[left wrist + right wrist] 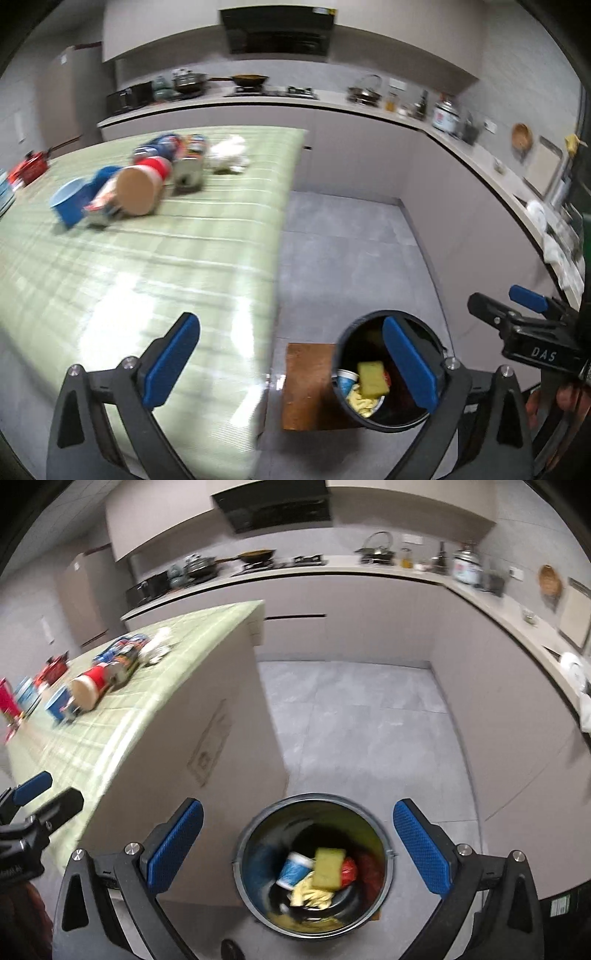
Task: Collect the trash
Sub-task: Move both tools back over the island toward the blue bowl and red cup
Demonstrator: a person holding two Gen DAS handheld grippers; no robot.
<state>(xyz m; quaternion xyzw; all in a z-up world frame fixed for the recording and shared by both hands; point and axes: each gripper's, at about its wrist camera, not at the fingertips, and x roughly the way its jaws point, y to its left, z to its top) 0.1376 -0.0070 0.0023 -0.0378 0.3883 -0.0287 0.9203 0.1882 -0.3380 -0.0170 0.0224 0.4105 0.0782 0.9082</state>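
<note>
On my far left, the green-checked table [155, 236] carries the trash not yet collected: a blue cup [70, 203], a red-and-tan canister [142, 186] on its side, a tin [188, 173] and crumpled white paper [229, 153], all blurred. My left gripper [291, 365] is spread wide with nothing between its blue pads [170, 365]. Just right of the table edge, the dark bin [310, 864] stands on the floor; my left view also shows a brown board [308, 384] beside it. My right view looks straight down into the bin: a yellow sponge [328, 867], a blue-and-white cup [295, 869], something red. My right gripper [299, 853] is likewise spread and empty.
</note>
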